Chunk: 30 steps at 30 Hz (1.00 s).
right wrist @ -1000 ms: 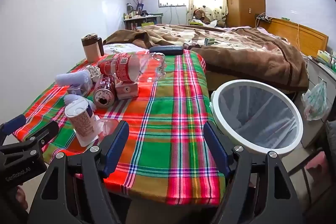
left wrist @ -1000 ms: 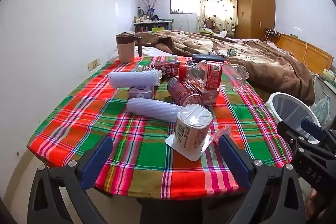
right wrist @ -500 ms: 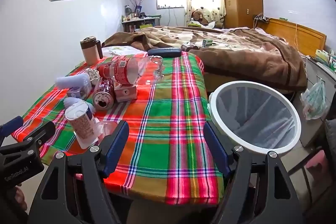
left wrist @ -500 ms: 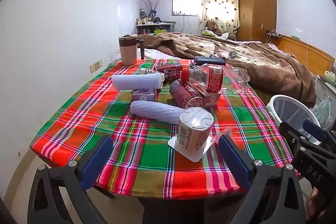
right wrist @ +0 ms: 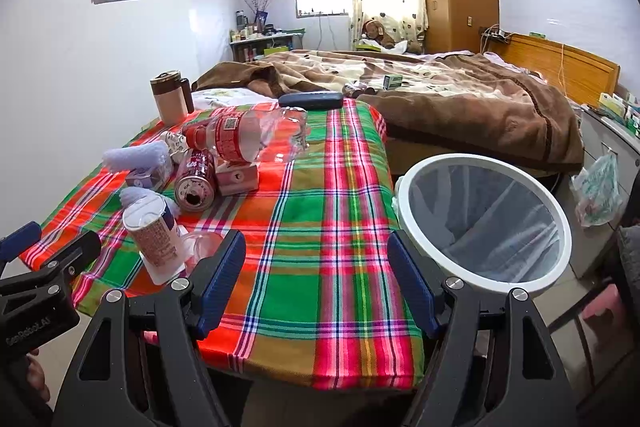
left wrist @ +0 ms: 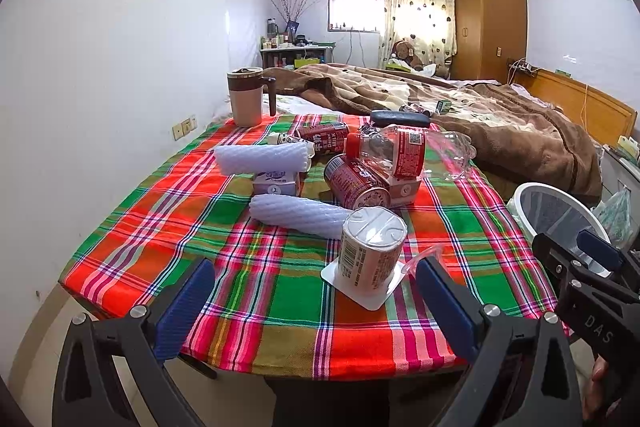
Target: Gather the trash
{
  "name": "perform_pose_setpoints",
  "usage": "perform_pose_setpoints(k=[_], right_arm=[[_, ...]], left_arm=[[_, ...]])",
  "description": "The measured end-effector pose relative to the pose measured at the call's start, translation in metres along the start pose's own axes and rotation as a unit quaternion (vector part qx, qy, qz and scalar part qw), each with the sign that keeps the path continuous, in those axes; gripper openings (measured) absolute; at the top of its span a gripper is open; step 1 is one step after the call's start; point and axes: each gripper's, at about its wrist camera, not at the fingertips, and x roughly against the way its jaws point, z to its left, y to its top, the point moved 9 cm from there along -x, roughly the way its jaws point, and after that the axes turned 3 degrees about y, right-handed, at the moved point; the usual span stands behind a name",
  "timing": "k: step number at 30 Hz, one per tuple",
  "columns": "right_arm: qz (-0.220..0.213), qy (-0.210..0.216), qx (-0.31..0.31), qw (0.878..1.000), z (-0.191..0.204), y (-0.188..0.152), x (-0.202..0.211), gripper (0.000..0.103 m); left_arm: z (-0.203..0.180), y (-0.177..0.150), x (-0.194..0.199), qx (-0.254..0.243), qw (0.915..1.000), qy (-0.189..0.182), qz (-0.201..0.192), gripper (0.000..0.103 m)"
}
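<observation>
Trash lies on a plaid-covered table (left wrist: 280,291): an upside-down cup (left wrist: 370,253) (right wrist: 154,233) on its peeled lid, two white foam sleeves (left wrist: 296,213), two red cans (left wrist: 356,183) (right wrist: 196,181), a clear bottle with a red label (left wrist: 404,149) (right wrist: 248,141) and small cartons. My left gripper (left wrist: 314,297) is open near the table's front edge, just short of the cup. My right gripper (right wrist: 316,279) is open over the front right of the table, beside the white-rimmed bin (right wrist: 484,219) (left wrist: 556,211).
A brown-lidded mug (left wrist: 246,97) and a dark case (left wrist: 400,118) stand at the table's far end. A bed with a brown blanket (right wrist: 460,99) lies behind. The white wall (left wrist: 100,87) runs along the left. A plastic bag (right wrist: 598,189) hangs at the right.
Both grippers have risen and drawn back slightly from the table; the objects have not moved, and both grippers stay open.
</observation>
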Motion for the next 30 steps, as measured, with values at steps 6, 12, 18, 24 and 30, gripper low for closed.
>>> perform_pose_setpoints(k=[6,12,18,24,30], right_arm=[[0.000,-0.001,-0.001,1.000,0.0008,-0.0002,-0.0001,0.075],[0.000,-0.002,0.001,1.000,0.0004,-0.0004,0.0001,0.075],[-0.001,-0.004,0.001,1.000,0.0007,-0.0001,0.0013,0.075],[-0.001,-0.004,0.001,1.000,0.0005,0.0001,0.0014,0.075],[-0.001,-0.004,0.001,1.000,0.0005,0.0000,0.0015,0.075]], left_arm=[[-0.0002,-0.0002,0.0002,-0.001,1.0000,0.000,0.000,0.102],[0.0011,-0.0014,-0.0009,0.002,1.0000,-0.001,0.003,0.102],[0.0014,-0.0021,-0.0016,0.002,1.0000,0.000,0.003,0.102],[0.0020,-0.0028,-0.0025,0.002,1.0000,0.000,0.004,0.102],[0.0018,-0.0024,-0.0026,0.002,1.0000,-0.001,0.004,0.102]])
